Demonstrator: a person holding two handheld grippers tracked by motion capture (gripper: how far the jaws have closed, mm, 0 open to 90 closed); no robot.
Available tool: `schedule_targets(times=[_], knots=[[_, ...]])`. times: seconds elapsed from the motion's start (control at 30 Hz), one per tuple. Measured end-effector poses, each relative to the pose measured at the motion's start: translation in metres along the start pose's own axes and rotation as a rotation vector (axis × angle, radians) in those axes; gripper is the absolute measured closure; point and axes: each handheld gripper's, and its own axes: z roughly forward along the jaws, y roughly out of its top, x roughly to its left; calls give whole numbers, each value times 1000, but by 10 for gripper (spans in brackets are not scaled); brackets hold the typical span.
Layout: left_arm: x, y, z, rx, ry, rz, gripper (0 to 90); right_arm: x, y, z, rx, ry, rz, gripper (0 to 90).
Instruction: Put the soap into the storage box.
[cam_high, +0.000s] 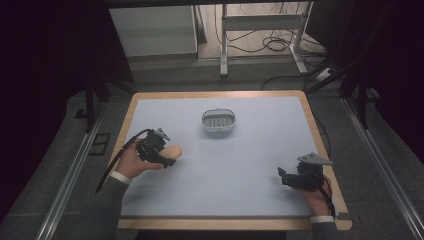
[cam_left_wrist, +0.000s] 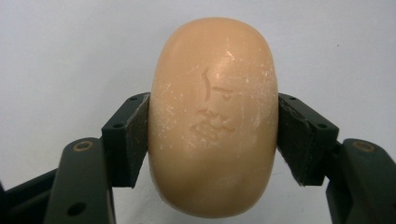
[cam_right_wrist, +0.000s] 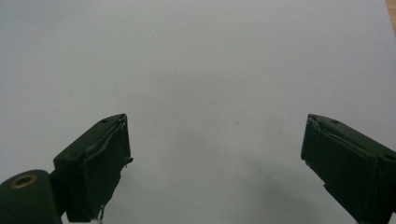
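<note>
1. Gripping a bar of soap (cam_left_wrist: 212, 116) across its narrow waist, the left hand-held gripper (cam_high: 169, 159) has its jaws clenched on the bar's rounded flanks. The soap sits well short of the soap dish (cam_high: 218, 120), to that dish's near-left, close above the worktop (cam_high: 240, 165).
2. The likeliest trouble is a slip. The bar is a smooth, domed oval, and the flat pads (cam_left_wrist: 133, 137) meet curved sides, so a tilt or a jolt could squirt it forward or back out of the grasp.
3. Squeezing harder carries its own risk, since soap is waxy and soft enough to dent. Its peach face already shows pale scuffs and a shallow stamped mark.
4. The dish is small and oval, with a pale rim and a slotted floor. A bar released off-centre could catch the rim and tip onto the matt, pale blue worktop.
5. The right hand-held gripper (cam_high: 284, 176) rests well to the near-right of the dish, jaws spread wide and empty. From there it is too far off to steady the dish.
</note>
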Motion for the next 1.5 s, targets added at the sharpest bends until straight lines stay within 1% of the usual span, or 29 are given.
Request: schedule_targets(times=[0.17,0.43,0.67,0.97,1.2,1.33,1.4,1.5], knots=[[4,2,1,8,5,-4,326,0,0,0,1,-1,-2,80],[8,4,3,6,3,-13,326,-1,0,0,3,-2,-6,80],[11,7,4,10,7,-8,326,-1,0,0,4,-1,-7,80],[13,19,2,14,13,3,326,-4,0,-1,1,0,-1,80],[14,25,6,10,6,6,326,-5,-2,1,9,2,-1,80],[14,26,10,17,5,5,326,-6,-1,-1,3,0,2,81],[14,28,10,23,9,10,326,-6,-1,0,4,0,3,80],[15,31,9,17,5,12,326,-6,-1,-1,3,0,0,80]])
